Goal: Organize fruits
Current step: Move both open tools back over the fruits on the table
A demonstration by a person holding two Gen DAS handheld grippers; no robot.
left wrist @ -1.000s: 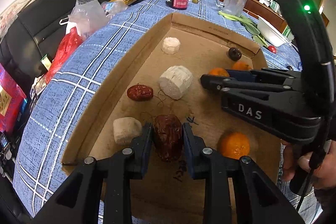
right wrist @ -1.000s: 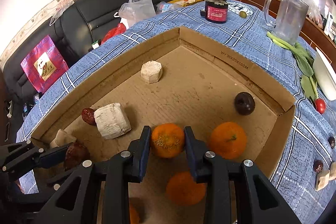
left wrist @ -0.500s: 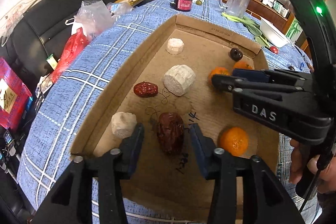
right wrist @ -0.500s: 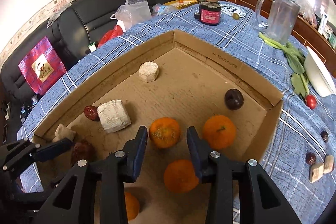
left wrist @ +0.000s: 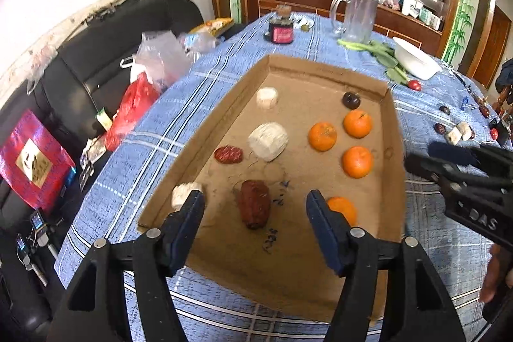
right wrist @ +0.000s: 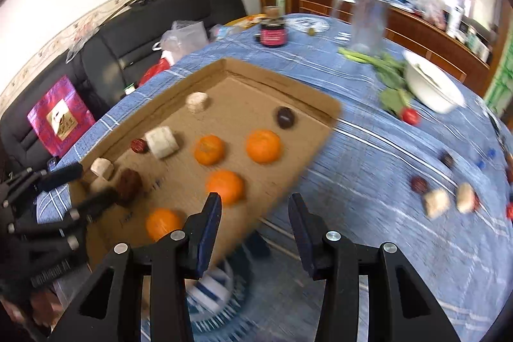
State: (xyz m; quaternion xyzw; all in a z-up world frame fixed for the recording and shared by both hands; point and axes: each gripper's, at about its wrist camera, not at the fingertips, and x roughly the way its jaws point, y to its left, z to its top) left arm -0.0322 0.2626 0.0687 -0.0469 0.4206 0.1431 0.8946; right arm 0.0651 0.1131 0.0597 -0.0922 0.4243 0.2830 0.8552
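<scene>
opening left gripper (left wrist: 255, 207) straddling date (left wrist: 254, 203) untouched, right gripper (right wrist: 255, 210) opening, empty — past tray's right wall (right wrist: 307, 164), bare cloth beyond

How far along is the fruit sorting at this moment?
Done: four oranges sit grouped at the right of the cardboard tray, with a large red date and white chunks at its left. In hand: nothing; the left tongs and right tongs are opening, empty. Left: dates and pale chunks lie loose on the blue tablecloth.
</scene>
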